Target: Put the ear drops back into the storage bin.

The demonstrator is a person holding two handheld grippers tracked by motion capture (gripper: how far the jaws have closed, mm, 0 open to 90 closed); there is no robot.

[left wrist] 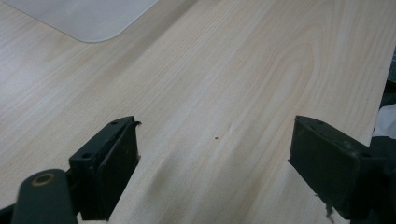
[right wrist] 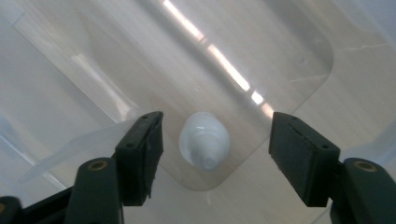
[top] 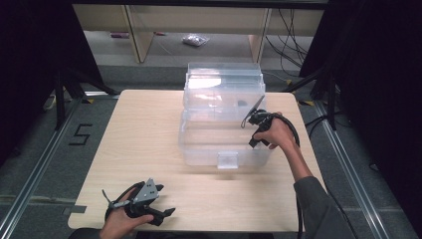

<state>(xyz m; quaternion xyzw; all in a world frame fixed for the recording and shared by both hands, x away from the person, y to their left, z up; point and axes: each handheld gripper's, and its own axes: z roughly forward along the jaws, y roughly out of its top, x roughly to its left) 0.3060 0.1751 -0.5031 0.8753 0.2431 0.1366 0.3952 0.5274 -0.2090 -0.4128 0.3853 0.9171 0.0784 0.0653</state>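
My left gripper [top: 166, 212] sits low over the pale wooden table [top: 149, 129], near its front edge, jaws spread wide with only bare wood grain between them. Ahead and off to its right stands the clear plastic storage box [top: 224, 117] with its lid raised. My right gripper [right wrist: 215, 135] is above that box at its right side, pointing down, jaws wide apart. Below and between them, on the box floor, stands a small white plastic bottle [right wrist: 204, 143], touched by neither jaw.

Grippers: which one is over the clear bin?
The right gripper, jaws apart above a small white bottle inside the clear bin. The left gripper is over bare table.
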